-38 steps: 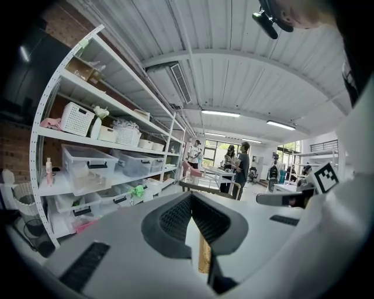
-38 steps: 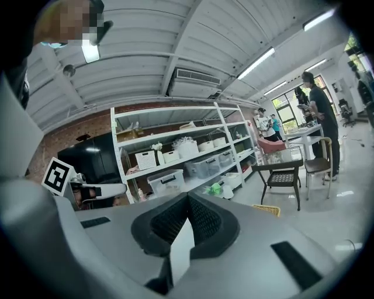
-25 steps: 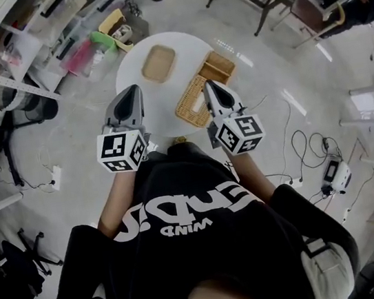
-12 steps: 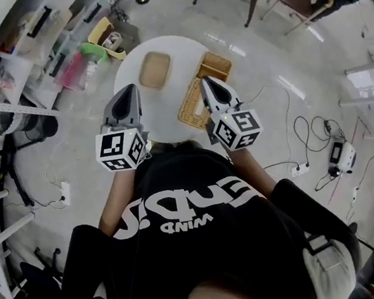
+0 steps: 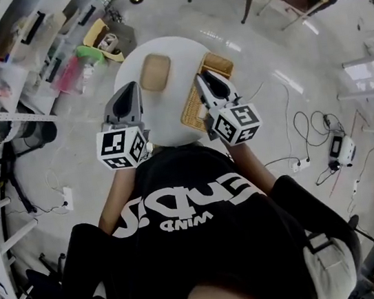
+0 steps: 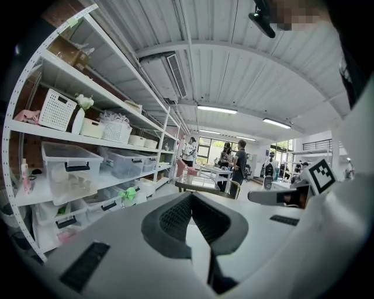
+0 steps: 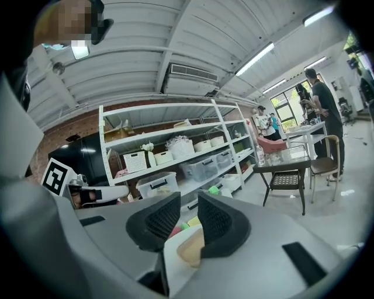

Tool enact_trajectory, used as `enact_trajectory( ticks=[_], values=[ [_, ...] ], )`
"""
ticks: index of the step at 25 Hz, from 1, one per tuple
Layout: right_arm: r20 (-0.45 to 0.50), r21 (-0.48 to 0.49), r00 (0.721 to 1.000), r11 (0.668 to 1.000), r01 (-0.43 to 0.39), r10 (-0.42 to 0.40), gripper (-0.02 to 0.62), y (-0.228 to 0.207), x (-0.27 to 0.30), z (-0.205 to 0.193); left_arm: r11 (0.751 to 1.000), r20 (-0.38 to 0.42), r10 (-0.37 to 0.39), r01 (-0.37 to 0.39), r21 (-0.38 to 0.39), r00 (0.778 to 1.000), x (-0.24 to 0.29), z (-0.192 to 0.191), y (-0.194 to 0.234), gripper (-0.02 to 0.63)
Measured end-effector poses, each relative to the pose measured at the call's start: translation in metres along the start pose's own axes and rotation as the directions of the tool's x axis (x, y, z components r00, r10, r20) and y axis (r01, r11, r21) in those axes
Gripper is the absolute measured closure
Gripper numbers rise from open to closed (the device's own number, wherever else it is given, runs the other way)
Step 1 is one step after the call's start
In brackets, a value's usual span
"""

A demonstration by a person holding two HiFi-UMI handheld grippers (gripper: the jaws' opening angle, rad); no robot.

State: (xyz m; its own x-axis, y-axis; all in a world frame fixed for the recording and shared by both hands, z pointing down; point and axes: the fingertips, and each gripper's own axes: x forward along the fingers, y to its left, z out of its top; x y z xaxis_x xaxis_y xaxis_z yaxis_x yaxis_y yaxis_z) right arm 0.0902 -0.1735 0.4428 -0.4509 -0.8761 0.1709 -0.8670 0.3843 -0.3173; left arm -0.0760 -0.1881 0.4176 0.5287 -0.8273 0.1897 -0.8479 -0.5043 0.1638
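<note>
A round white table (image 5: 134, 67) stands in front of the person. On it lie a small tan tray (image 5: 155, 72) and a woven wicker basket (image 5: 214, 64). My left gripper (image 5: 130, 91) hangs over the table's left edge, and its jaws (image 6: 191, 197) meet with nothing between them. My right gripper (image 5: 202, 81) hovers over the basket's near end. In the right gripper view its jaws (image 7: 188, 202) stand apart and empty. The tan tray (image 7: 190, 247) and the white table (image 7: 170, 258) show through the gap.
White shelving with plastic bins (image 6: 76, 166) runs along the left wall (image 7: 175, 160). Several people (image 6: 238, 162) stand at the back by tables. A dark chair and glass table (image 7: 286, 170) are to the right. Cables (image 5: 305, 140) and coloured bins (image 5: 99, 34) lie on the floor.
My right gripper's jaws have parted from shut to open, and it now points lower, toward the table. The left gripper stays shut.
</note>
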Motion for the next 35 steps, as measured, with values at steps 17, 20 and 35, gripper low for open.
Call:
enact_trajectory(
  ticks=[17, 20, 35],
  values=[
    [-0.158, 0.056, 0.986, 0.998, -0.042, 0.05, 0.325, -0.032, 0.1, -0.045, 1.0, -0.048, -0.003, 0.002, -0.018, 0.999, 0.032, -0.011, 0.029, 0.607],
    [-0.199, 0.069, 0.979, 0.997, -0.04, 0.053, 0.324, -0.045, 0.122, -0.061, 1.0, -0.065, -0.005, 0.004, -0.024, 0.998, 0.038, -0.016, 0.032, 0.607],
    [-0.432, 0.138, 0.901, 0.99, 0.017, 0.045, 0.282, -0.091, 0.205, -0.158, 0.998, -0.145, 0.015, -0.023, -0.053, 0.989, 0.054, -0.039, 0.056, 0.607]
  ],
)
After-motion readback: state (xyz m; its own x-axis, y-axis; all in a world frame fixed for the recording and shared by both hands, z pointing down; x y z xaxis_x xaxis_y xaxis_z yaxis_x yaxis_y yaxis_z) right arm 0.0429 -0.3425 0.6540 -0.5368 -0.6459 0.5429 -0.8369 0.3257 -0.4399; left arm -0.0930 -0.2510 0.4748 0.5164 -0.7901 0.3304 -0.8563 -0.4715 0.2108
